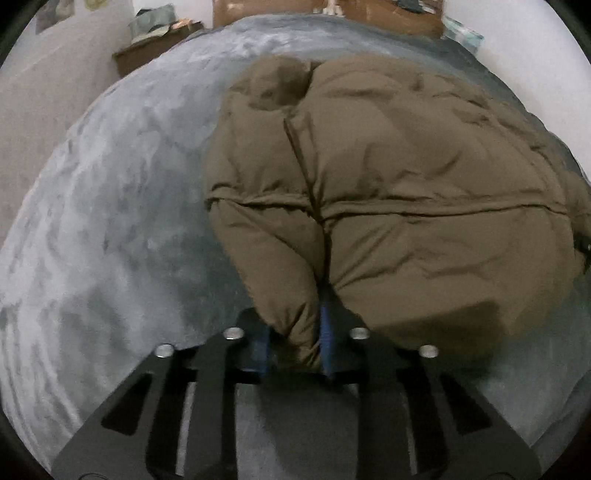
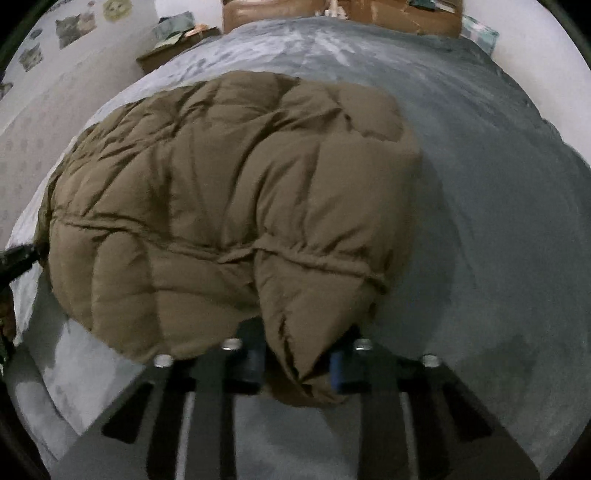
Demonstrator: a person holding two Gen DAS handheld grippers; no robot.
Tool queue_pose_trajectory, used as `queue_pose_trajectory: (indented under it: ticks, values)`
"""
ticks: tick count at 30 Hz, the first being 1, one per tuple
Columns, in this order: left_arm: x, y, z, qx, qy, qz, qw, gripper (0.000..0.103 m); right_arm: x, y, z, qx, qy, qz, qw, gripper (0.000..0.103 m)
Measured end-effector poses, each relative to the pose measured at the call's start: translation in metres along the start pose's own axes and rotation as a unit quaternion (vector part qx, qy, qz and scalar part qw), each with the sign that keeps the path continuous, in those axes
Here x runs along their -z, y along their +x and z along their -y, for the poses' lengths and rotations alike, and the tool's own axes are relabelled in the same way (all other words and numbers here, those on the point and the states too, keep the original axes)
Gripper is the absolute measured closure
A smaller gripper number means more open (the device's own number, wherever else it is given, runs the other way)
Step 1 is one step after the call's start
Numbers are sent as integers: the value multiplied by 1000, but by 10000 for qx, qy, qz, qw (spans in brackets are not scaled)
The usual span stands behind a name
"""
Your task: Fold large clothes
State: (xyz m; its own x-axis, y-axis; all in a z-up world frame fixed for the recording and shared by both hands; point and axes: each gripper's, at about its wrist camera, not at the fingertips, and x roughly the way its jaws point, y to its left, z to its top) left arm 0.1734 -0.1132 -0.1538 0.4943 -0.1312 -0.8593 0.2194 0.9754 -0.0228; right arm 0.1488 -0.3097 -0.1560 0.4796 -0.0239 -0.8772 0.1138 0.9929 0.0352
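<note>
One brown puffer jacket (image 1: 388,177), quilted, puffy, matte fabric with stitched seams, lies spread on one bed covered by a grey plush blanket (image 1: 110,221). Two hand-held grippers, one per view. Left hand-held gripper (image 1: 295,347): black frame, blue pads, jaws narrow and clamped on a bunched fold at the jacket's near edge, fabric squeezed between the pads. Right hand-held gripper (image 2: 297,363): same build, jaws narrow, pinching another bunched corner of the jacket's near edge. A dark strip, probably the zipper line, runs down the jacket front in the left wrist view; the jacket's right side is cut off by the frame edge there. In the right wrist view the jacket's left side runs to the frame edge, next to a black object (image 2: 18,258) that is too cropped to identify. At the far end of the bed, brown cardboard boxes (image 2: 406,14), count unclear, cut off by the frame top. One low wooden stand (image 2: 173,48) with blurry clutter on top sits left of the bed. Several stickers (image 2: 74,27) on the wall, blurred. Both views are soft with motion blur.
</note>
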Motion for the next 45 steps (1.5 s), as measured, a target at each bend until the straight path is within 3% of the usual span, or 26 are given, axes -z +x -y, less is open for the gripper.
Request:
queue_pose_trajectory:
  ticks: [6,8,9,10,11,12,14,16,18,21,24,27,30,37,45]
  values:
    - [8,-52,7,115,199,153,9996,89,24,-44,3,-233,161,-65,9996,86]
    - [15,-63,12,63,358,182,9992,85,33,-59,1,-95,87,-7,9999,77]
    - [20,-67,15,-125,430,221,9988,74,40,-66,0,143,42,87,9999,57]
    - [18,-70,14,-254,440,251,9984,56,43,-70,2,303,22,204,9993,24]
    - [20,-72,13,-397,406,295,9980,41,48,-75,2,483,24,416,9980,14]
    - [20,-74,10,-575,313,354,9972,17,48,-80,1,619,-2,497,9968,13]
    - [18,-94,5,-812,-55,733,9940,12,42,-97,-5,911,-35,713,9933,13]
    - [18,-122,5,-962,-287,1303,9864,3,42,-136,-18,1069,115,1431,9838,6]
    - [25,-142,13,-1239,-207,1800,9756,3,56,-176,-39,976,237,2315,9676,2]
    - [50,-171,49,-1498,103,2516,9561,3,97,-202,-73,531,319,3089,9491,2]
    - [78,-190,75,-1318,408,2846,9487,3,126,-190,-101,635,122,2955,9531,2]
    - [98,-190,93,-1062,621,2819,9515,3,137,-180,-100,809,357,2735,9578,2]
    - [114,-189,90,-1023,653,2871,9502,3,147,-189,-89,887,606,2877,9517,2]
    - [140,-219,30,-909,-572,3015,9474,3,161,-199,-85,809,792,2971,9481,2]
    - [146,-227,42,-847,-273,3153,9448,3,174,-214,-86,805,836,3235,9391,2]
